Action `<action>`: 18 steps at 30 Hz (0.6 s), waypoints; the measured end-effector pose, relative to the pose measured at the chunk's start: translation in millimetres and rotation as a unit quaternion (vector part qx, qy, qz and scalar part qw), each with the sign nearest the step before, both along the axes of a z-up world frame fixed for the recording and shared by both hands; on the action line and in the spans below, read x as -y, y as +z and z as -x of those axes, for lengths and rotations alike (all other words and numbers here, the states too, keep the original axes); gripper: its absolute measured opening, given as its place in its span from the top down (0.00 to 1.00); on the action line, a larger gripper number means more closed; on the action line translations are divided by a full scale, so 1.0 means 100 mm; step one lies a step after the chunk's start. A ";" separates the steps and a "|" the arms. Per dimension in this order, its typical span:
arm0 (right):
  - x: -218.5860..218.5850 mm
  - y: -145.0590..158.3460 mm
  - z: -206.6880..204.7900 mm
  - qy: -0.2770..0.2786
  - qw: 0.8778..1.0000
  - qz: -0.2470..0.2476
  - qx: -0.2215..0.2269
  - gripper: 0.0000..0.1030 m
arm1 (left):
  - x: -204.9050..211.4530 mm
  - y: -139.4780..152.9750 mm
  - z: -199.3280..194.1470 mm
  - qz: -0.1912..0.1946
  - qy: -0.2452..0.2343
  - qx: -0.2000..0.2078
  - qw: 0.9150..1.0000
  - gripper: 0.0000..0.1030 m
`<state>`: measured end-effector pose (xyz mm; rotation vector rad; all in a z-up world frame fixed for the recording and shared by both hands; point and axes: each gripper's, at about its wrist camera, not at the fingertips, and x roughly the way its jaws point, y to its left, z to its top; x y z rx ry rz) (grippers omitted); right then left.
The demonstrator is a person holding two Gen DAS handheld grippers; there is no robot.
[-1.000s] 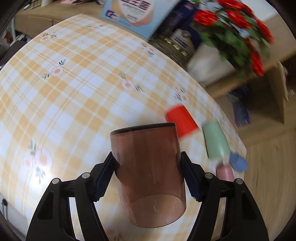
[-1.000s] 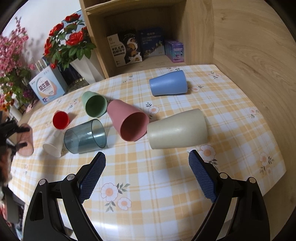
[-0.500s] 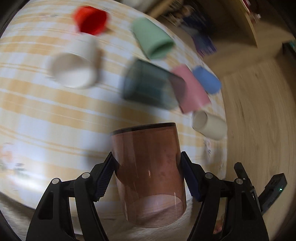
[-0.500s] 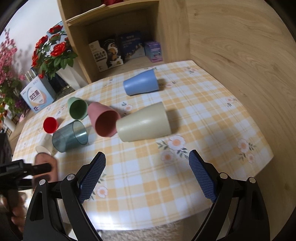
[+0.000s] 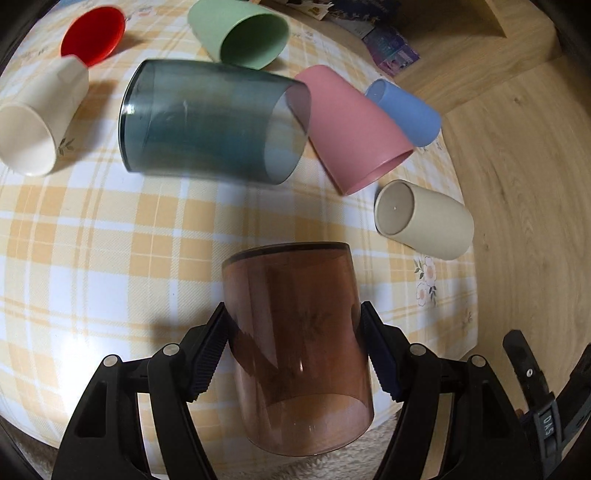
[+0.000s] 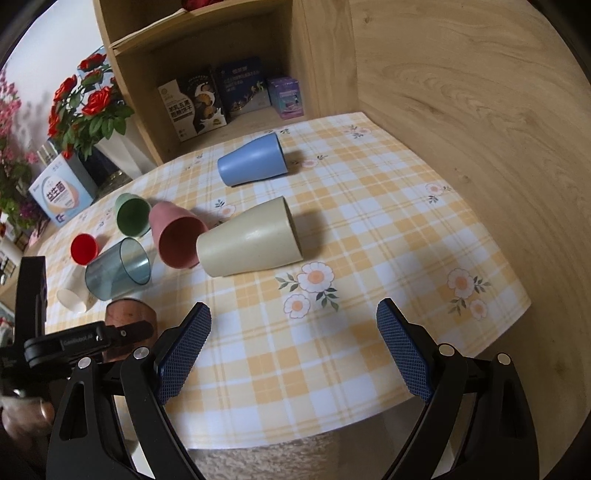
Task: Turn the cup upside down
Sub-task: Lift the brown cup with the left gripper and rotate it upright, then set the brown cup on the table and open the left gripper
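- Yellow-checked tablecloth [image 6: 369,236] with flower prints, over a table set against a wooden shelf unit [image 6: 229,55]; boxes [image 6: 229,99] on the shelf, red flowers [image 6: 88,107] at far left
- Left gripper [image 5: 293,350] — both pads pressed against the sides of a brown translucent cup [image 5: 295,343]; cup held near the table's front edge, its closed base away from the camera, open rim toward it; in the right wrist view its base faces up
- Right gripper [image 6: 293,352] — jaws spread wide, nothing between them; poised over the front of the cloth
- Grey-blue translucent cup [image 5: 210,122] on its side, just beyond the brown one
- Pink cup [image 5: 351,125] on its side, close beside the grey-blue one
- Beige cup [image 5: 424,219] on its side, base toward the left camera
- Blue cup [image 5: 406,107], green cup [image 5: 240,31], white cup [image 5: 37,122] — all on their sides; red cup [image 5: 92,35] behind the white one
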<state>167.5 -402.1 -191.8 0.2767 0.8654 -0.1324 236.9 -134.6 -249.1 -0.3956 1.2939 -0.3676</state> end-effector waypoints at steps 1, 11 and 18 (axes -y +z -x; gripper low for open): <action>-0.01 -0.01 -0.01 0.001 1.000 -0.001 -0.002 0.14 | 0.00 0.00 0.00 -0.003 -0.004 0.003 1.000 0.34; -0.16 0.03 -0.04 0.016 1.000 0.001 -0.003 0.14 | 0.02 0.08 0.01 -0.017 -0.019 0.017 1.000 0.23; -0.26 0.09 -0.02 0.026 1.000 0.008 -0.002 0.14 | -0.19 0.26 0.04 -0.036 -0.016 0.050 0.998 0.12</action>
